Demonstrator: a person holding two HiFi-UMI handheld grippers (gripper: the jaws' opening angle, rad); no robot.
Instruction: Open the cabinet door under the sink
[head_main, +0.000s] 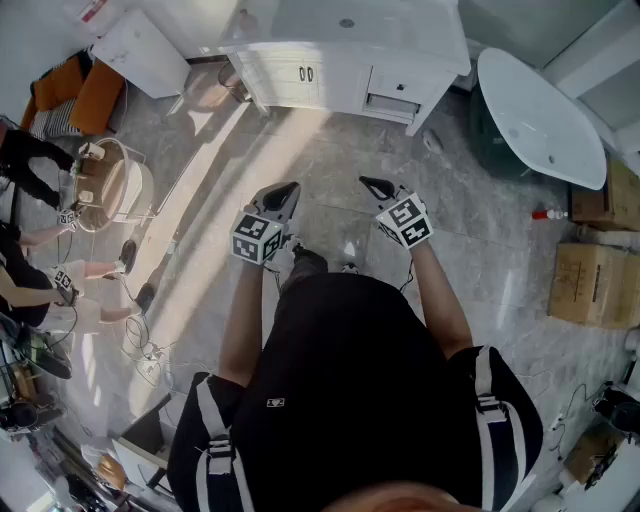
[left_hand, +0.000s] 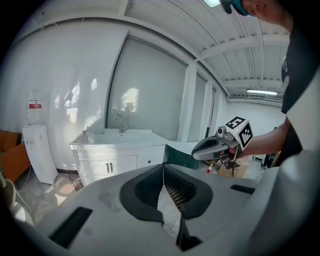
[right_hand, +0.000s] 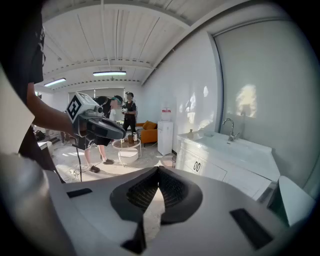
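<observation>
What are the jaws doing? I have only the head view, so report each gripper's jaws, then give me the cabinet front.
Observer: In its own view, the left gripper has its jaws tip to tip, with nothing between them.
Operator: Now the right.
Observer: The right gripper shows the same in its view: jaws together and empty.
Operator: Cabinet front. Go.
Observer: The left gripper view sees it almost face on. The cabinet doors under the sink look shut. Two upright handles sit side by side where the doors meet, and neither gripper touches them.
</observation>
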